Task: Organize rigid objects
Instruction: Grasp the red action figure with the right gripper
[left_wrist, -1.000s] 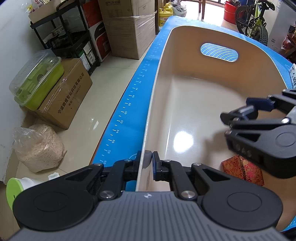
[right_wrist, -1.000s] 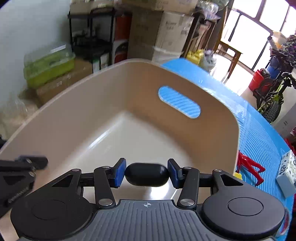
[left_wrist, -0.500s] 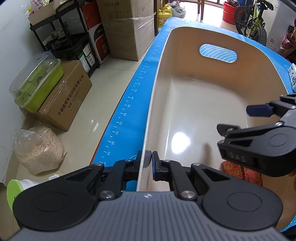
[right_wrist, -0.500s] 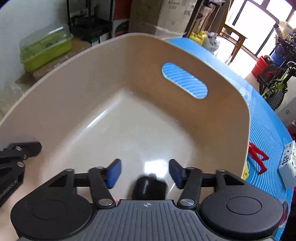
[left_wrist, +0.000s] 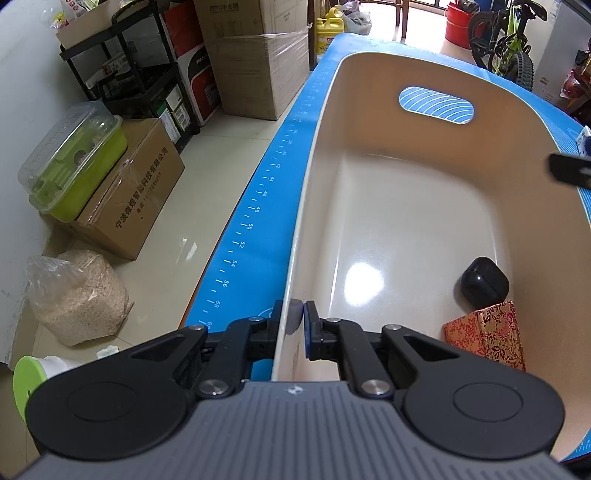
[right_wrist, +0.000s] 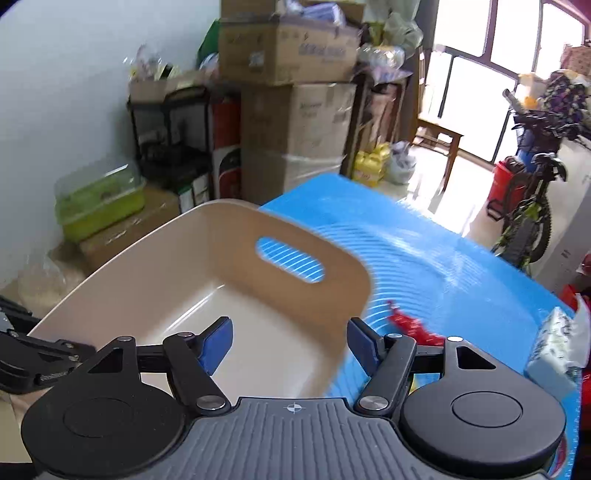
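A beige plastic bin (left_wrist: 321, 155) stands on the blue mat (left_wrist: 255, 221). My left gripper (left_wrist: 297, 321) is shut on the bin's near left rim. Inside the bin lie a black rounded case (left_wrist: 484, 282) and a red patterned box (left_wrist: 487, 338) at the near right. My right gripper (right_wrist: 290, 341) is open and empty, raised above the bin's (right_wrist: 177, 269) right side. A red clip-like object (right_wrist: 410, 325) and a white patterned box (right_wrist: 554, 343) lie on the mat (right_wrist: 443, 258) to the right of the bin.
Left of the table on the floor are a cardboard box with a green container (left_wrist: 74, 162), a bag of grain (left_wrist: 77, 295), stacked cartons (left_wrist: 255, 55) and a black shelf (left_wrist: 122, 74). A bicycle (right_wrist: 528, 218) stands at the far right.
My right gripper opened and let the black case drop into the bin, then rose and drew back to the right. My left gripper stayed clamped on the rim.
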